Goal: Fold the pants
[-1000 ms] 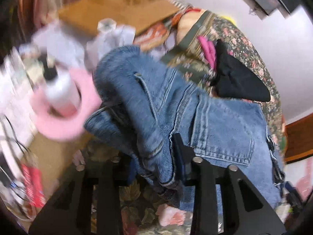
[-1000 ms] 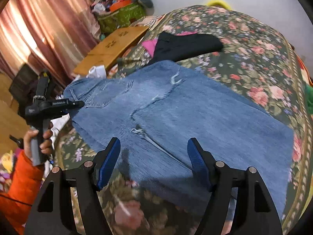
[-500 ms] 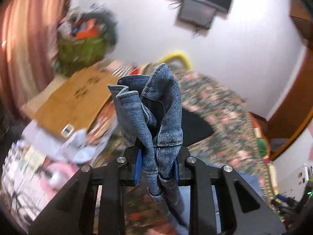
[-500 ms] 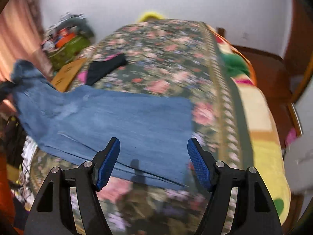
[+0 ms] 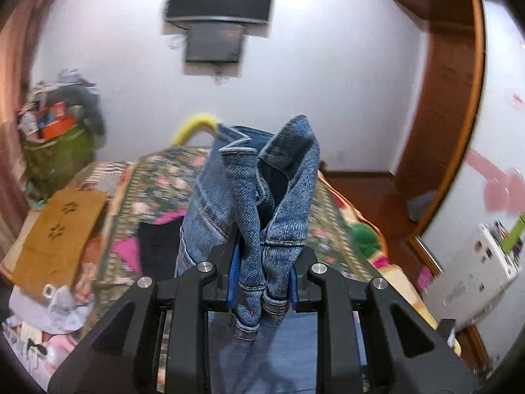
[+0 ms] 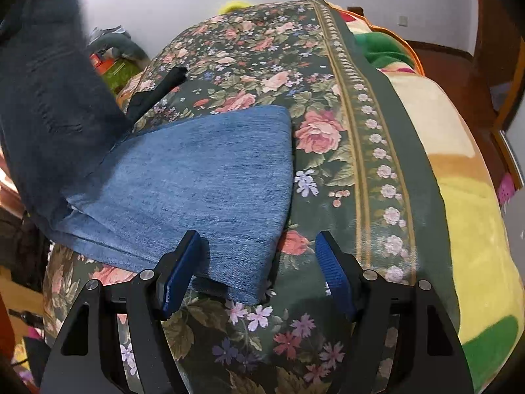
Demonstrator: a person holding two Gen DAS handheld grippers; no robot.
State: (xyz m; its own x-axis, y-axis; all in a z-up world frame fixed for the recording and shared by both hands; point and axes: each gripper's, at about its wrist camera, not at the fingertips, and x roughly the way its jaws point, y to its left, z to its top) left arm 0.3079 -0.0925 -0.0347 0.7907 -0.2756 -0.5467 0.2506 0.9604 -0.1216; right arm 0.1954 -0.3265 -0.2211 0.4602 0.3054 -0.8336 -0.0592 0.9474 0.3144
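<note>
Denim bunches between the blue pads of the left gripper (image 5: 261, 282), which is clamped on the waistband end of the jeans (image 6: 197, 180) and holds it up in the air above the floral bedspread (image 6: 328, 92). The leg end of the jeans lies flat on the bedspread, its hem corner reaching in between the fingers of the right gripper (image 6: 256, 272), whose jaws stand wide apart and grip nothing.

Blue denim pants (image 6: 197, 190): leg ends flat on the near bedspread, waistband end (image 5: 262, 197) bunched and lifted at left.
</note>
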